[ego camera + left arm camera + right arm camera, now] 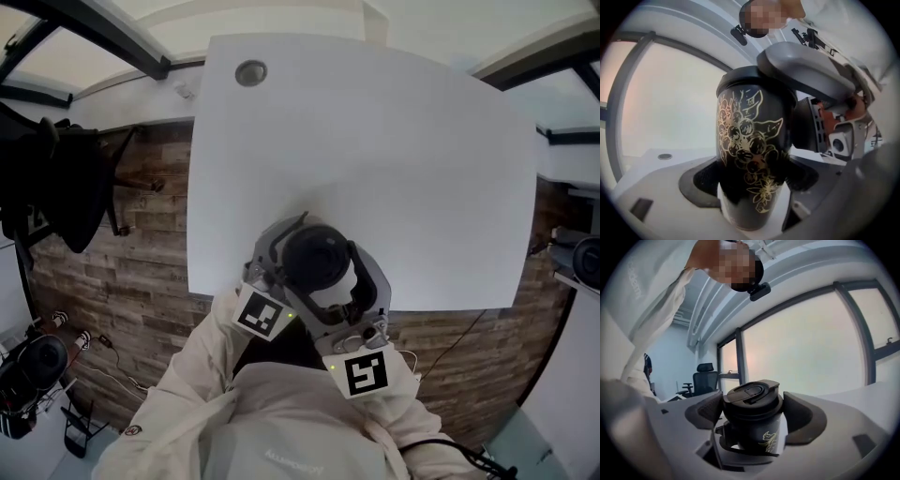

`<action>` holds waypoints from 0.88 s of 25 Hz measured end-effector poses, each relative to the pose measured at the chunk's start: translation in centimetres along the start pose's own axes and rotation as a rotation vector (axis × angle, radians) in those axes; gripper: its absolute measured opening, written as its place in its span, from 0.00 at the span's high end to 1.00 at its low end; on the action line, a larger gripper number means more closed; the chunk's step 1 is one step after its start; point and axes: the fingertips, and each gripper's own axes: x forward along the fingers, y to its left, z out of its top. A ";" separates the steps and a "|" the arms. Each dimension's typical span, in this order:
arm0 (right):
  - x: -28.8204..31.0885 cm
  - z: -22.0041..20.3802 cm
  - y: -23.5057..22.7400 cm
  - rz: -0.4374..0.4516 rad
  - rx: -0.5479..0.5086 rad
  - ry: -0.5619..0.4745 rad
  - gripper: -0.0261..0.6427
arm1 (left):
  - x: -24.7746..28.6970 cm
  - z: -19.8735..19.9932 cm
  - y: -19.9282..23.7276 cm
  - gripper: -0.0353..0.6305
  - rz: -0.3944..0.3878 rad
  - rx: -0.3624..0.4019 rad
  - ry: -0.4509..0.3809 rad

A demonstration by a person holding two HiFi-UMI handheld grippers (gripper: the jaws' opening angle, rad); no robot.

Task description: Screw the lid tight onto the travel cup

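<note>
Clenching the travel cup [749, 140] are the left gripper [751, 182] jaws, the right gripper [753, 416] jaws grasping its lid [752, 397].

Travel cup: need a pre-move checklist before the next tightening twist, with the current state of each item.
1. Body grip: left gripper closed on the travel cup, pads on both sides: ok.
2. Lid grip: right gripper closed on the lid, pads at its rim: ok.
3. Lid square to the cup: looks ok in the right gripper view.
4. Lid threaded fully down: cannot tell from these views.
5. Cup lifted off the table: cannot tell; in the head view it overlaps the near edge.
</note>
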 end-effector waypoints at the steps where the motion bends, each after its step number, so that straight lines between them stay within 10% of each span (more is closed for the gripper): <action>1: 0.0 -0.1 -0.1 -0.033 0.005 0.000 0.39 | 0.1 0.1 0.0 0.35 0.006 0.001 -0.006; 6: -0.6 0.0 -0.1 0.055 0.042 -0.007 0.38 | 0.2 0.2 -0.1 0.35 -0.051 0.012 -0.019; 17: -0.3 -0.5 0.4 0.787 -0.237 0.152 0.38 | -0.3 -0.1 -0.6 0.35 -0.420 0.045 -0.030; 22: 1.4 -0.9 1.2 0.943 -0.278 0.194 0.37 | -0.7 -0.3 -0.5 0.35 -0.565 0.014 0.004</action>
